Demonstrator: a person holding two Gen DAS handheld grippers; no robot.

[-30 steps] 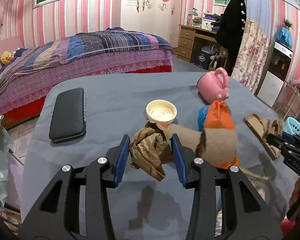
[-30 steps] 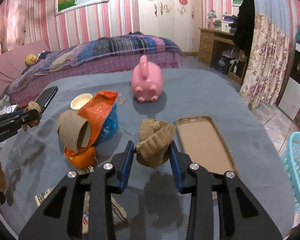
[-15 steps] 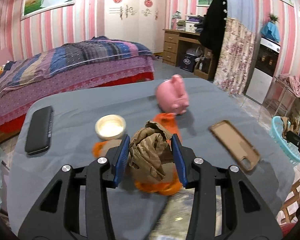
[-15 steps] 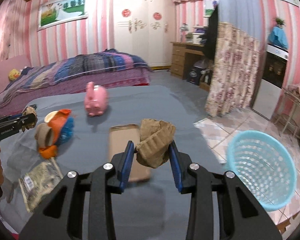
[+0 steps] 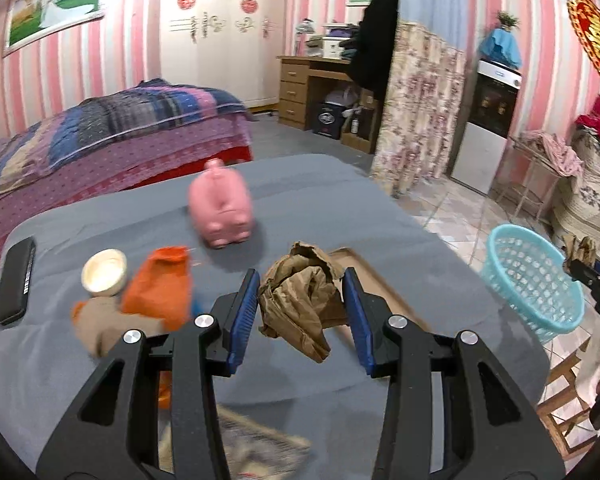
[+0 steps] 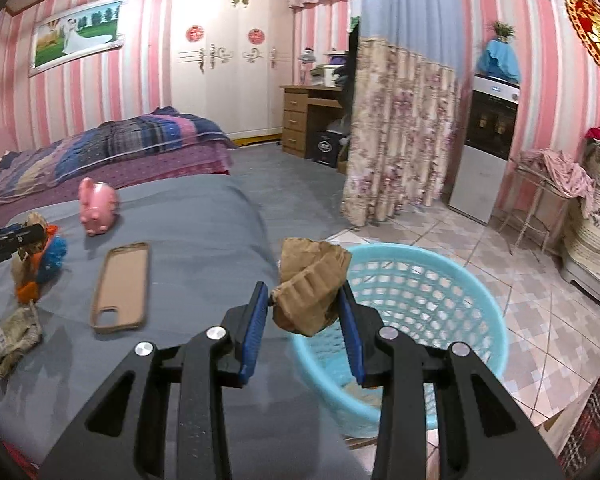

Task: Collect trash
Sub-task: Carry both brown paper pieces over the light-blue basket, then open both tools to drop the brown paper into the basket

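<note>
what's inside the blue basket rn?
In the right wrist view the basket shows mostly bare mesh, with something brownish low inside, too blurred to name. The right gripper and its paper wad cover the near-left part, so anything there is hidden.

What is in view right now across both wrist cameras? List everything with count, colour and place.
crumpled paper wad: 1, brown, between the left gripper's fingers, above the table
cardboard wad: 1, brown, between the right gripper's fingers, at the basket's near rim
basket: 1, light blue, on the tiled floor beside the table
table: 1, grey cover
piggy bank: 1, pink, far part of the table
phone case: 1, tan, lying open side up on the table
small bowl: 1, cream, table's left side
black case: 1, table's left edge
orange and blue wrappers: a pile, beside the bowl
printed packet: 1, near table edge
left gripper: 1, black, blue pads
right gripper: 1, black, blue pads
</note>
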